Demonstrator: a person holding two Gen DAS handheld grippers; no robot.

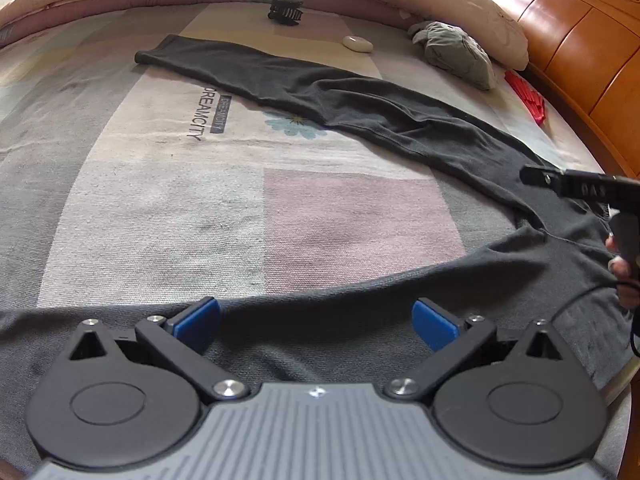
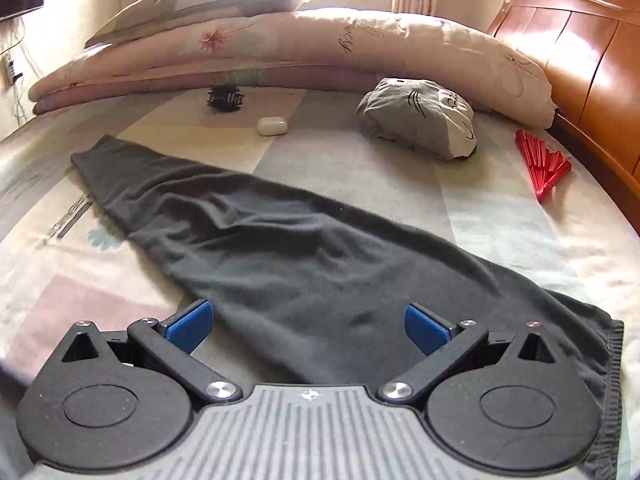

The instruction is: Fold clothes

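Dark grey trousers [image 1: 360, 108] lie spread on the patterned bedsheet [image 1: 180, 200], one leg reaching toward the far left and the other running across the near edge under my left gripper [image 1: 316, 324]. That gripper is open, its blue pads [image 1: 198, 324] just above the cloth with nothing held. In the right wrist view the trousers [image 2: 280, 256] run diagonally, with the waistband [image 2: 612, 364] at the right. My right gripper [image 2: 307, 328] hangs open over the wide upper part. It also shows at the right edge of the left wrist view, right gripper [image 1: 536, 178], held by a hand [image 1: 624, 276].
A folded grey garment with a cat face [image 2: 420, 120], a red folding fan [image 2: 540, 164], a white case [image 2: 272, 125] and a black hair clip [image 2: 225, 99] lie farther back. A folded quilt [image 2: 320, 48] and a wooden headboard [image 2: 580, 40] border the bed.
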